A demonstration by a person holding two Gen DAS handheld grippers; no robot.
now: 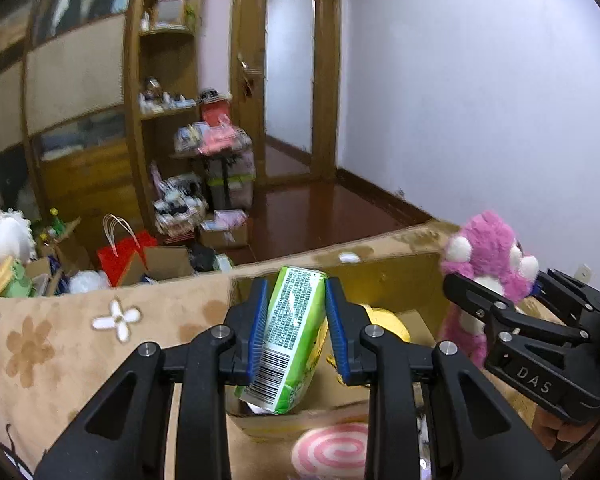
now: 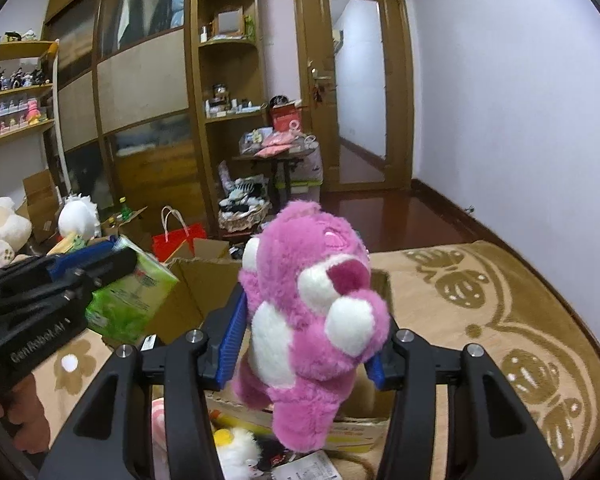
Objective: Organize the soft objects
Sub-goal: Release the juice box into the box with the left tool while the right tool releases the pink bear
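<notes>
My left gripper [image 1: 296, 292] is shut on a green tissue pack [image 1: 296, 332], which stands tilted between the blue pads. It hangs over an open cardboard box [image 1: 400, 276] on the bed. To the right, my right gripper [image 1: 500, 292] holds a pink plush bear [image 1: 488, 248]. In the right wrist view the right gripper [image 2: 312, 320] is shut on the bear's [image 2: 312, 312] body, above the same box [image 2: 204, 280]. There the left gripper [image 2: 112, 256] comes in from the left with the green pack [image 2: 136, 300]. Inside the box lie a yellow item [image 1: 384, 320] and a pink-and-white swirl plush [image 1: 332, 452].
The box rests on a tan bed cover [image 2: 480, 288] with flower patterns. Beyond the bed edge the floor is cluttered: a red paper bag [image 2: 180, 238], a white plush [image 2: 78, 218], cartons and a basket. A wardrobe, shelves and a door stand behind.
</notes>
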